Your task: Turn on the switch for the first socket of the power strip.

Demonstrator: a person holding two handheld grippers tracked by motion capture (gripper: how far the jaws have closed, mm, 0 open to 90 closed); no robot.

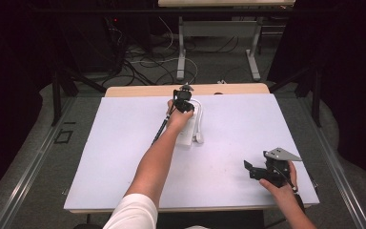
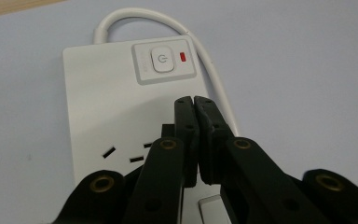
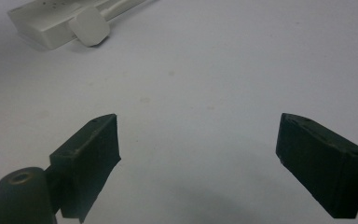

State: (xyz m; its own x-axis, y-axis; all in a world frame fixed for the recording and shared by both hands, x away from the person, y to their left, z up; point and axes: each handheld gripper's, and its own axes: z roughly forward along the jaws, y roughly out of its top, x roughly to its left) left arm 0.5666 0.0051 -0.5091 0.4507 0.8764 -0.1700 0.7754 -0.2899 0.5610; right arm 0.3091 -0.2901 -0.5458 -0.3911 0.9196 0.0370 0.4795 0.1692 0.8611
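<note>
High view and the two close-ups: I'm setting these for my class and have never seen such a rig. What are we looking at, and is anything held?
No machine here: a person sits at a table with a hand-held claw in each hand. The high view looks down from above the person. Each of the other two pictures comes from a small camera riding on one claw, looking along its two black jaws.

On the pale surface lies a white power strip with a power button, a red light and a white cord.

The left claw is shut, its tips together just short of the button, with nothing visibly between them. The right claw stands open over bare table near the person, holding nothing.
</note>
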